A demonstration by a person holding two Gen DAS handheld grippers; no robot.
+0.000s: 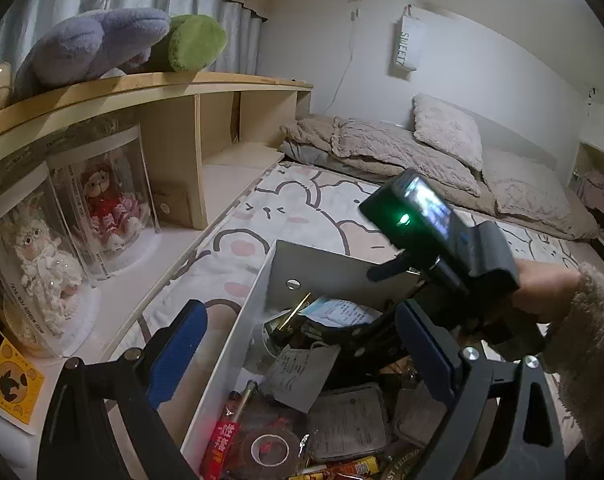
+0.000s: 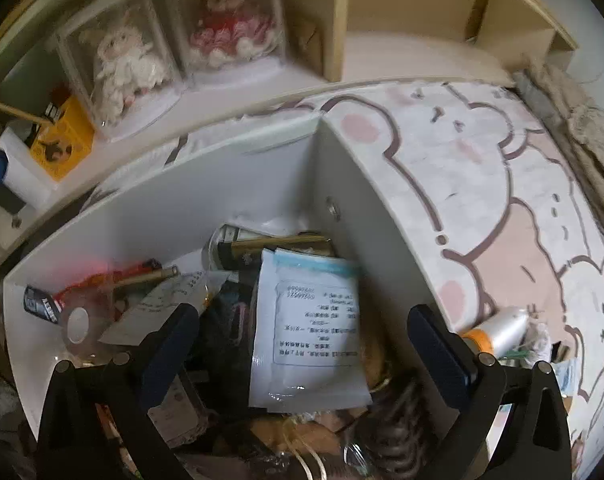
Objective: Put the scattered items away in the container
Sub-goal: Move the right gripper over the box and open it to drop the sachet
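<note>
Directly below right hand-held gripper (image 2: 302,340): white packet (image 2: 307,332).

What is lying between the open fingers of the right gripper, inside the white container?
In the right wrist view, a white packet with a printed label lies between the open right gripper fingers, on top of dark clutter in the white container.

Wall hanging (image 1: 405,46): "SWEET", letters stacked vertically, white on grey.
Clear doll cases (image 1: 102,200) on shelf: vertical edge print "BEST WISHES FOR YOU".
Red packet (image 1: 221,440) in container (image 1: 222,344): white Chinese characters, not legible.
White pouch (image 2: 307,332) in container: printed label, lines of Chinese text and number row, upside down, too blurred to read.
</note>
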